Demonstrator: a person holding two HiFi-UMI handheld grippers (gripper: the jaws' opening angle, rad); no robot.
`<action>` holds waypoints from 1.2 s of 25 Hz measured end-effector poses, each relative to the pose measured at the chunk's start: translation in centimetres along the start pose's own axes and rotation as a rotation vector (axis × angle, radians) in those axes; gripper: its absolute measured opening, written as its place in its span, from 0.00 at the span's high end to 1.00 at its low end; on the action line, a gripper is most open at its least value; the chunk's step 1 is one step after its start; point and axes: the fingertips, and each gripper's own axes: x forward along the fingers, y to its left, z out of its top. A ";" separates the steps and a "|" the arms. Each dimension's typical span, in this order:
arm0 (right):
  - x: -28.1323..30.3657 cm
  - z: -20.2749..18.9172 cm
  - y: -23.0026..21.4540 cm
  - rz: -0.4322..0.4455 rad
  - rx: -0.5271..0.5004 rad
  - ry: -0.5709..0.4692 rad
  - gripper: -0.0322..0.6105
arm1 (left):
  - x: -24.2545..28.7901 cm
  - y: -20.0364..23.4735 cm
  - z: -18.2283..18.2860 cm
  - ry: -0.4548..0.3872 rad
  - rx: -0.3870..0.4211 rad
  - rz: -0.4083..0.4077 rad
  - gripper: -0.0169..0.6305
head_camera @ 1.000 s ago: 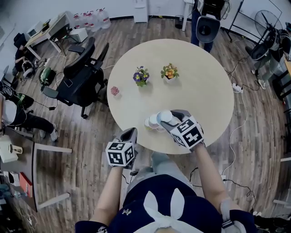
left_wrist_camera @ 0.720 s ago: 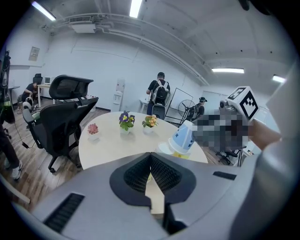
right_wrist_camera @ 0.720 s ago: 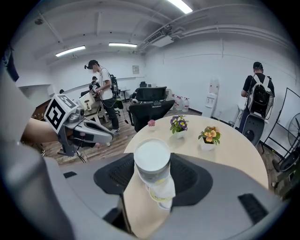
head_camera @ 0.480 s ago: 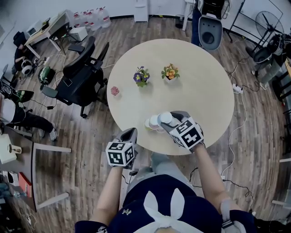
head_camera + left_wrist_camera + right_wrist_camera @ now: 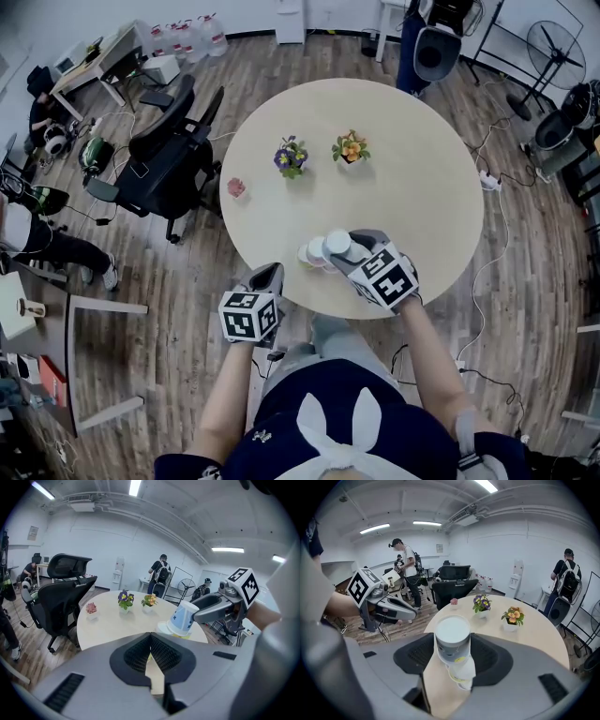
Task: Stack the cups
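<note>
left gripper [image 5: 266, 276]: jaws together, angled down | right gripper [image 5: 351, 246]: jaws wide, gripping

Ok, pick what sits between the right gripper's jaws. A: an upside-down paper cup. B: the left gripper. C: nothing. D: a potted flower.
A: the right gripper view shows the right gripper closed on a paper cup, its flat base up, over more cups on the table.
</note>
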 end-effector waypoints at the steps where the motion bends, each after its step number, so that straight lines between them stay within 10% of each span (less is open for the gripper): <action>1: 0.0 0.0 0.0 0.001 0.000 -0.001 0.56 | 0.0 0.0 0.0 0.000 0.001 -0.001 0.94; 30: -6.5 -0.6 -1.3 -0.101 0.301 -0.296 0.72 | 0.1 -3.7 2.7 -0.065 0.072 -0.062 0.94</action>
